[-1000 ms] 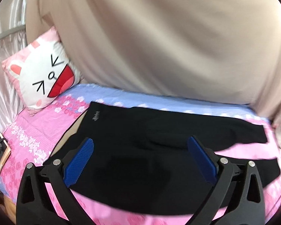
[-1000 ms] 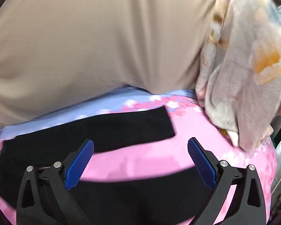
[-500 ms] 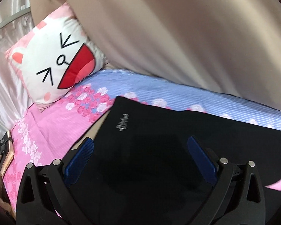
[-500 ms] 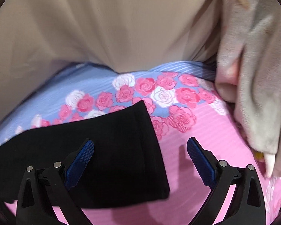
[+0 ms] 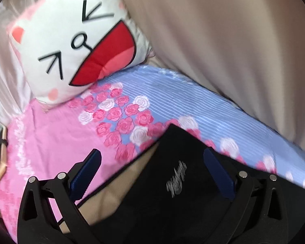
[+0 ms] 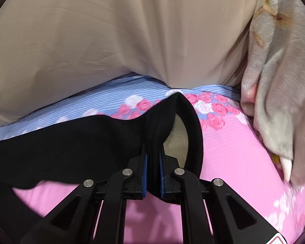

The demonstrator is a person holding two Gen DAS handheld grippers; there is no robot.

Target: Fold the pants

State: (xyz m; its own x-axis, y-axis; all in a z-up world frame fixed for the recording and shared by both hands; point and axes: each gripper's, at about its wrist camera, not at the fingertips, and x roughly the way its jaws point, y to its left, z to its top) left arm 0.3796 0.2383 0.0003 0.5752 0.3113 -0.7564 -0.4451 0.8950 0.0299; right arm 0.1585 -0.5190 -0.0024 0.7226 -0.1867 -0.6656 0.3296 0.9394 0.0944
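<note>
On the floral sheet (image 5: 57, 138), my right gripper (image 6: 152, 163) pinches a leg cuff of the black pants (image 6: 75, 142); my left gripper (image 5: 152, 168) hangs wide over the waistband corner. A shallow bite there could slip, skewing the fold.

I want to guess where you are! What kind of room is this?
Most likely a bedroom, on a bed. There is a pink and blue rose-print bedsheet, a cartoon-face pillow at one end, and black pants spread on top for folding.
</note>
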